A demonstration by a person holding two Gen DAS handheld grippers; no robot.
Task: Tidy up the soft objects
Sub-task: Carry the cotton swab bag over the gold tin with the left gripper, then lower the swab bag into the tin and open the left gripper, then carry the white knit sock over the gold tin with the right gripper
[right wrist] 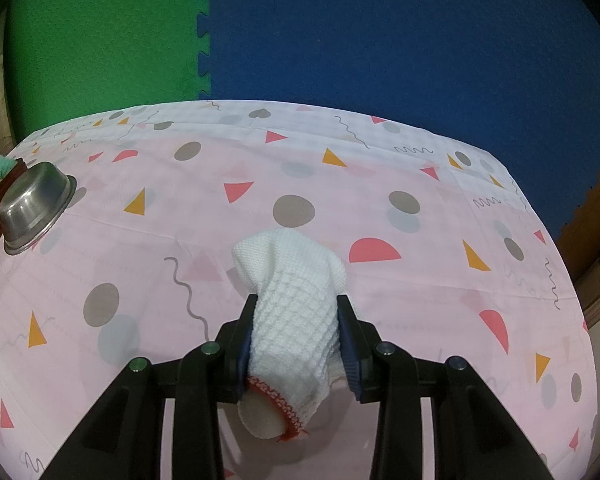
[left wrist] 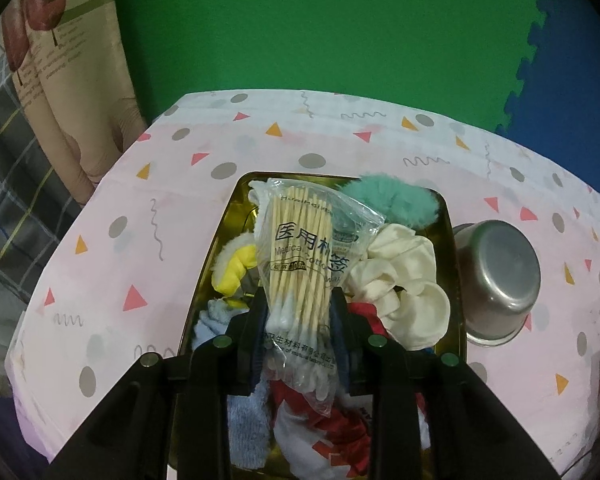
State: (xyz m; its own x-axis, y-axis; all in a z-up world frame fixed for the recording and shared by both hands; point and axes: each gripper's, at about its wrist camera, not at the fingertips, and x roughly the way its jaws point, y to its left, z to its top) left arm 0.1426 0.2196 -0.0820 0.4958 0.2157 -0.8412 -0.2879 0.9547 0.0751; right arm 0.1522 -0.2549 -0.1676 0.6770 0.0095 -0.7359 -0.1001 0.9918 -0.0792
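Already the tray holds scrunchies and cloths; left gripper grasps the cotton-swab bag above it, right gripper clenches a white cloth over the counter

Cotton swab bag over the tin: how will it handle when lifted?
The cotton swab bag is probably light and slippery: thin, glossy, crinkled film. The wooden sticks inside likely keep the middle fairly stiff, while the loose film ends flop. Pinched low by the left gripper, it may pivot or slide.
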